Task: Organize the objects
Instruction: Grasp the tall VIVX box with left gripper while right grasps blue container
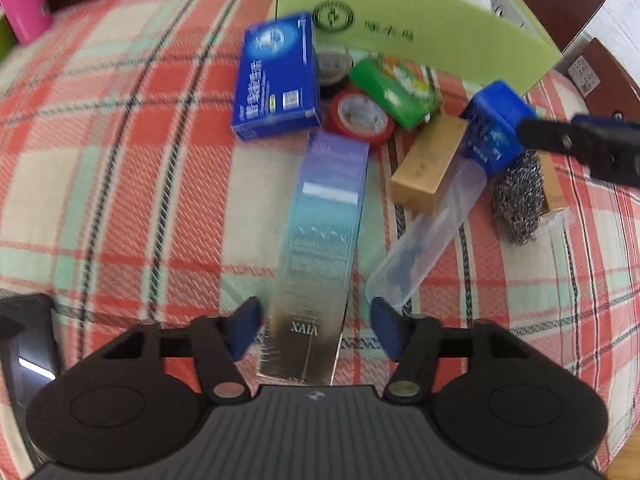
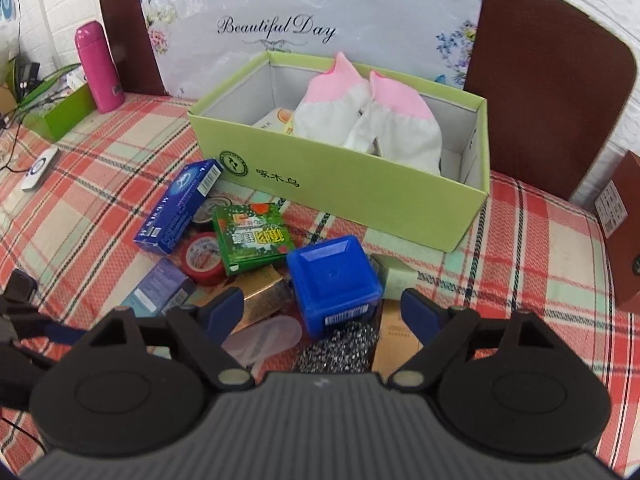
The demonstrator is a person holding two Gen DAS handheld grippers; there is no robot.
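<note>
A green cardboard box (image 2: 360, 196) stands open on the plaid cloth, with a pink and white cloth (image 2: 360, 120) inside. In front of it lies a pile: a blue carton (image 1: 276, 76), red tape (image 1: 360, 116), a green packet (image 1: 396, 92), a gold box (image 1: 428, 164), a steel scourer (image 1: 520, 200), a clear tube (image 1: 424, 236). My left gripper (image 1: 316, 328) is open, its fingers on both sides of a long purple-silver box (image 1: 320, 248). My right gripper (image 2: 324, 316) is open around a blue square box (image 2: 332, 280), also in the left wrist view (image 1: 496, 124).
A pink bottle (image 2: 98, 68) and a small green box (image 2: 60, 116) stand at the far left. A white remote (image 2: 40, 168) lies on the cloth. Brown chair backs (image 2: 548, 80) and a flowered bag (image 2: 312, 20) stand behind the box. A brown carton (image 2: 624, 232) is at the right edge.
</note>
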